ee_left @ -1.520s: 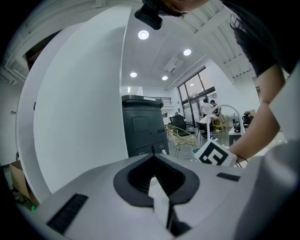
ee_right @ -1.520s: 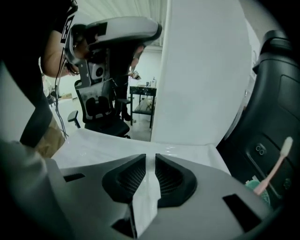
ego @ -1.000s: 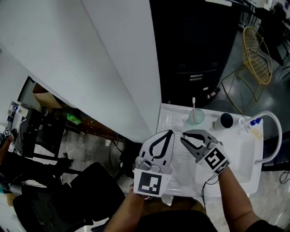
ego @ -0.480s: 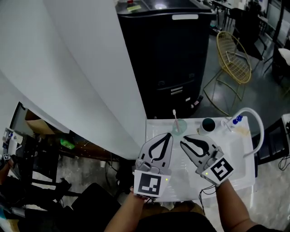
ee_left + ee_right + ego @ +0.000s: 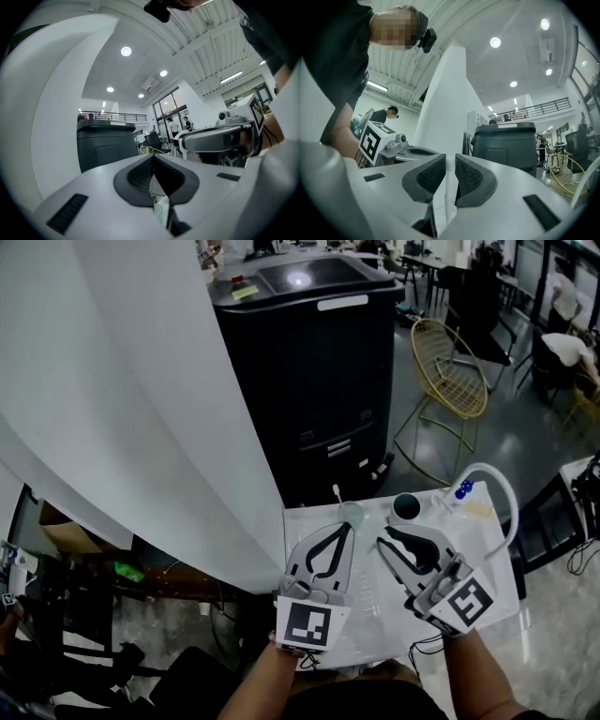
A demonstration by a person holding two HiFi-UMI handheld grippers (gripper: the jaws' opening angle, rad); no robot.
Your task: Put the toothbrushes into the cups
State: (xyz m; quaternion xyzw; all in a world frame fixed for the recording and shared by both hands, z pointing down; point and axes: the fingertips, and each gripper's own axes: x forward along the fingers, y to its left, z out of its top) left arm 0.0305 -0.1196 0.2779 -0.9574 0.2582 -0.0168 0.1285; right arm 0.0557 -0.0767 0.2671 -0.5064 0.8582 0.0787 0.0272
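Nearest, the left gripper [image 5: 343, 528] has its jaws pressed together at the tips and holds nothing, while the right gripper [image 5: 387, 542] has its jaws barely apart and is also empty. Both have stayed over the white counter [image 5: 368, 601] for the past second. Only the head camera has swung up, sliding the counter lower in view, so nothing in the task has moved. Beyond the jaws stand two cups: a green cup [image 5: 351, 516] with the one visible toothbrush [image 5: 338, 495] upright in it, and a dark cup [image 5: 406, 507] that looks empty. Farther off are one faucet [image 5: 497, 486], one black cabinet [image 5: 300, 381] and one wire chair [image 5: 450, 381].
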